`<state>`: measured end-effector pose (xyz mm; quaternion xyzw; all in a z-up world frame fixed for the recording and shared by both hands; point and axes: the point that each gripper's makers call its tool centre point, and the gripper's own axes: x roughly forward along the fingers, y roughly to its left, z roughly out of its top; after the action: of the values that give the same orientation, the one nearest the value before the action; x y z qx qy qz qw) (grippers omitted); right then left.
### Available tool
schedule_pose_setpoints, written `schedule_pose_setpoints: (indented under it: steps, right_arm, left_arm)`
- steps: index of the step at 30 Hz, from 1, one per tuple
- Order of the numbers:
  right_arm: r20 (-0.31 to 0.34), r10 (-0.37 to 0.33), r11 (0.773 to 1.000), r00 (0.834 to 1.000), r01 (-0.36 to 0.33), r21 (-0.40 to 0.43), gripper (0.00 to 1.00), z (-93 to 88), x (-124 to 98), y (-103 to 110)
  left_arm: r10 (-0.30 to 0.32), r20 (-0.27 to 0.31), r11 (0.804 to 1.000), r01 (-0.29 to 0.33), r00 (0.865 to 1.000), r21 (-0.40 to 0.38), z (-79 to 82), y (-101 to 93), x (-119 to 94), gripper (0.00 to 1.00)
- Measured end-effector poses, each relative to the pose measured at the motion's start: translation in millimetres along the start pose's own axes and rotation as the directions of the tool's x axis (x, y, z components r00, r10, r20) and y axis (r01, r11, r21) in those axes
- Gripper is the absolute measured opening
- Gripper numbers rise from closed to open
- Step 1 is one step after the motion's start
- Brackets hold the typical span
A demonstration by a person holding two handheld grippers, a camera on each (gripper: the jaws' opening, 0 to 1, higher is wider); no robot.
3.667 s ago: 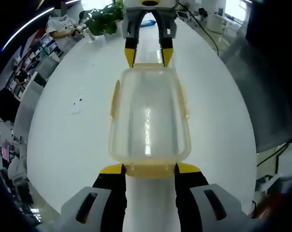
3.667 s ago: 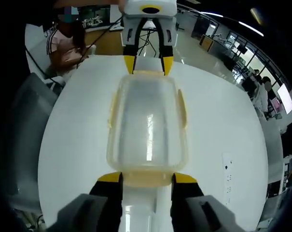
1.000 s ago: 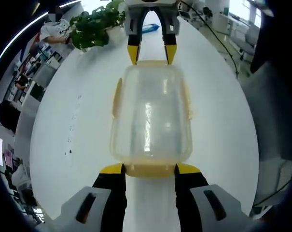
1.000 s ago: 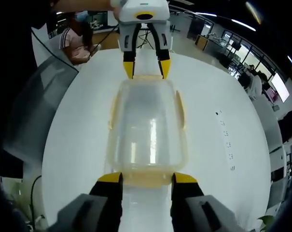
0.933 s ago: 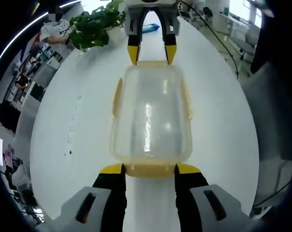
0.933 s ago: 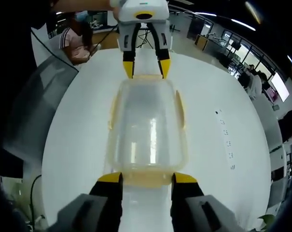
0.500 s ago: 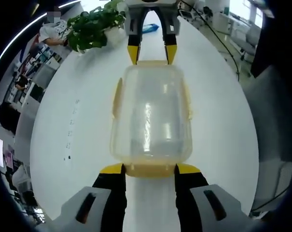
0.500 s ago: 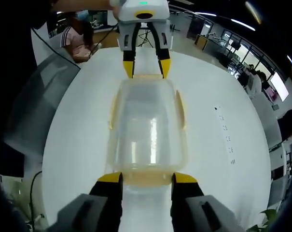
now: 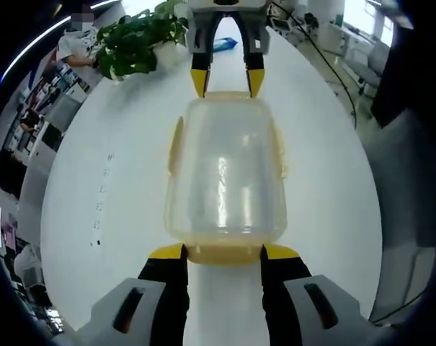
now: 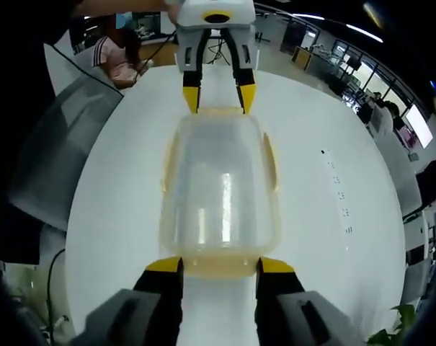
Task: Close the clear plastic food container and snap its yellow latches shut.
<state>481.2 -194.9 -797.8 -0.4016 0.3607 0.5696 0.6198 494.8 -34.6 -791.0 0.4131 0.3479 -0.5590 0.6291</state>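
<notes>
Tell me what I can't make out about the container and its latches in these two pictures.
- Left gripper view: the near yellow latch on the container, half hidden between the left tool jaws.
- Right gripper view: whether the side latches are snapped, too small.
- Both: whether the tools touch.

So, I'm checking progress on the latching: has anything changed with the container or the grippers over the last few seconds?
Nothing about the hold has visibly changed. The clear container sits lid-on between the two hand-held grippers, the left hand-held gripper at one end latch and the right hand-held gripper at the opposite one. Only the background has swung round, so both hands and the container turned together over the white table. The side latches look unchanged.
</notes>
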Motion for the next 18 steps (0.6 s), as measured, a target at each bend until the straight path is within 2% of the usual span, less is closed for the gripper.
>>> schedule_pose_setpoints:
  steps: [7, 13, 18]
  right_arm:
    - [-0.017, 0.026, 0.999, 1.0, -0.025, 0.024, 0.36, -8.1, 8, 7]
    - [-0.031, 0.027, 0.999, 0.999, -0.025, 0.047, 0.36, -14.2, 13, 5]
    - [-0.049, 0.042, 0.997, 0.998, -0.039, 0.061, 0.37, -19.6, 17, 9]
  left_arm:
    - [-0.024, -0.013, 1.0, 0.024, 1.0, -0.006, 0.9, -5.1, 9, 0.36]
    - [-0.032, -0.01, 0.999, 0.032, 0.999, -0.005, -1.1, 0.0, 19, 0.36]
    - [-0.057, -0.003, 0.998, 0.057, 0.998, -0.006, -1.6, -5.1, 27, 0.36]
